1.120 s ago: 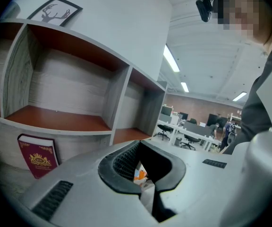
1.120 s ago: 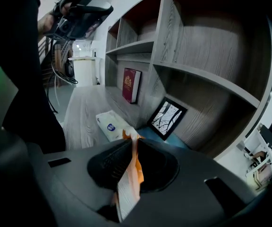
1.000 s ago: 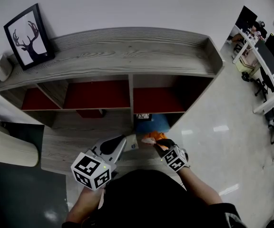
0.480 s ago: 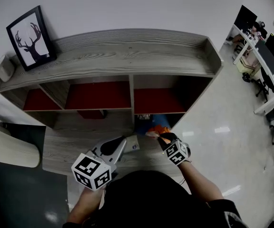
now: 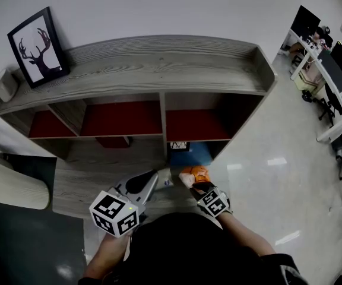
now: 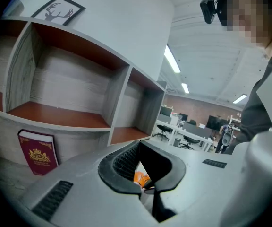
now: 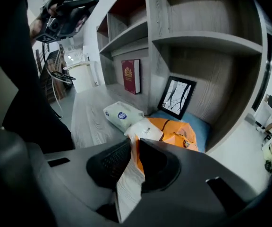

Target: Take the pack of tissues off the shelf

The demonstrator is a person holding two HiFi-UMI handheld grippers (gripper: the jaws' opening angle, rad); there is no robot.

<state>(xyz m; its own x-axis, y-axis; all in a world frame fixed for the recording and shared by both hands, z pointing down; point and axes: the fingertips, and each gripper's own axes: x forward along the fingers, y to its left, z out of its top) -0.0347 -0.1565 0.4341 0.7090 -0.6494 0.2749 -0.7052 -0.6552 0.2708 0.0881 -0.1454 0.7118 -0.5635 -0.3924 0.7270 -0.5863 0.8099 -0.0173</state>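
The right gripper [image 7: 135,150] has its 2 jaws nearly together, pinching a thin white-and-orange flap at the near end of the orange pack of tissues [image 7: 178,131]. The flap runs down between the pads, and the body of the pack reaches away from the jaws toward the centre of the right gripper view. In the head view the right gripper [image 5: 196,187] sits low and centre, with the orange pack [image 5: 195,174] at its tip, just in front of the shelf unit's [image 5: 159,64] lower right opening. It is over the near edge of a blue pad [image 7: 199,126]; whether it rests on the pad I cannot tell.

The left gripper [image 6: 148,189] has its 2 jaws pressed together with nothing between them. A bit of the orange pack [image 6: 140,178] shows beyond the tips. In the head view the left gripper [image 5: 148,183] lies low and left of centre.

Counted:
- 2 packs: the orange one, and 1 white pack with a blue round mark [image 7: 123,115] lying just left of it on the lower board
- 2 framed pictures: 1 antler print [image 5: 35,46] on the shelf top at upper left, and 1 smaller frame [image 7: 176,97] leaning at the back of the lower right opening
- 1 dark red booklet with a gold crest [image 6: 38,152] standing upright
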